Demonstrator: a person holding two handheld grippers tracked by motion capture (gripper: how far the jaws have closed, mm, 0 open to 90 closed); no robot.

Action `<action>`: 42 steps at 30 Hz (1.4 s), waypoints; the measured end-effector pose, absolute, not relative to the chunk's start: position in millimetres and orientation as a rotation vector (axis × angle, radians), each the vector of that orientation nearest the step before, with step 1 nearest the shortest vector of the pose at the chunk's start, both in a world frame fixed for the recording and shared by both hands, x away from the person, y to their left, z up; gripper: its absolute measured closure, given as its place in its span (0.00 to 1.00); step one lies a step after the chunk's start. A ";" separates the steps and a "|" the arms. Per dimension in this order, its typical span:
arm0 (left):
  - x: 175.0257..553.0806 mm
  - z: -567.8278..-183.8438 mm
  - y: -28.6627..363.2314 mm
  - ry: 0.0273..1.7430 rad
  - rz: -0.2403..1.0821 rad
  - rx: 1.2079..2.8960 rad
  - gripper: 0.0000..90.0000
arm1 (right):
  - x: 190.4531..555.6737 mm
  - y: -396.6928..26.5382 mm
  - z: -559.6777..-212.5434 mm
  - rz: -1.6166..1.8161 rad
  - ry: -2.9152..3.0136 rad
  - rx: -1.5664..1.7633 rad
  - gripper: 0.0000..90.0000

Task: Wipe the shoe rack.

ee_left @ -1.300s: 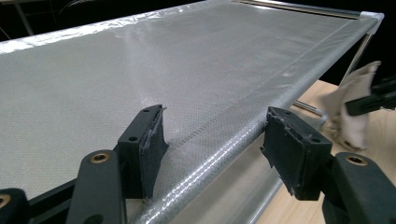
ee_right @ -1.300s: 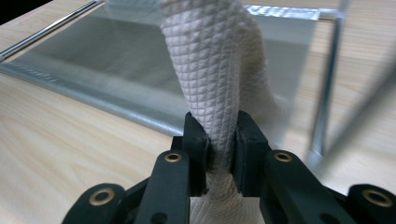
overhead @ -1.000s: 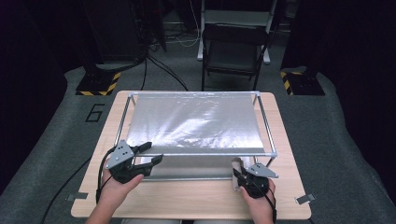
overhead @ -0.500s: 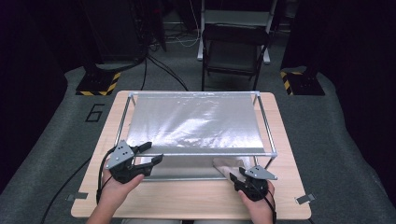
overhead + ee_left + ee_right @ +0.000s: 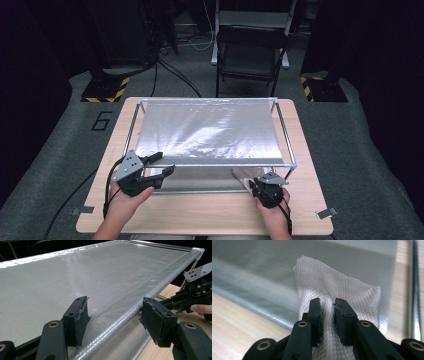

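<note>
Our right hand-held gripper (image 5: 327, 305) has just closed, pinching the white mesh cloth (image 5: 342, 297); our left hand-held gripper (image 5: 113, 315) gapes wide astride the silver sheet's (image 5: 75, 277) edge.

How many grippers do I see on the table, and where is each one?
2. The left gripper is at the near left corner of the silver sheet, jaws open around its edge. The right gripper is at the near right corner, closed on a white cloth.
</note>
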State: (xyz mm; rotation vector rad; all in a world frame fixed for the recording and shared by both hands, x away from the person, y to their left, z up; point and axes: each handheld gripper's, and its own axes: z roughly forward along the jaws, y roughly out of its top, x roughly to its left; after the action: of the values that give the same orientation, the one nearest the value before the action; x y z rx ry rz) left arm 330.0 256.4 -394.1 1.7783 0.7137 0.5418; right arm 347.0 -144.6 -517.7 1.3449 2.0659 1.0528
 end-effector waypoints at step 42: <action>332.4 -395.7 255.7 0.694 0.543 1.771 0.43 | 354.2 -140.2 -520.1 1.134 2.075 1.408 0.81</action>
State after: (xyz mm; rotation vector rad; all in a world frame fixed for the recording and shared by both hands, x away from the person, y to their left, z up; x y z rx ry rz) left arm 332.4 255.7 -395.7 1.7713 0.6942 0.5434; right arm 354.2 -140.2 -520.1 1.4078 2.0754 1.1338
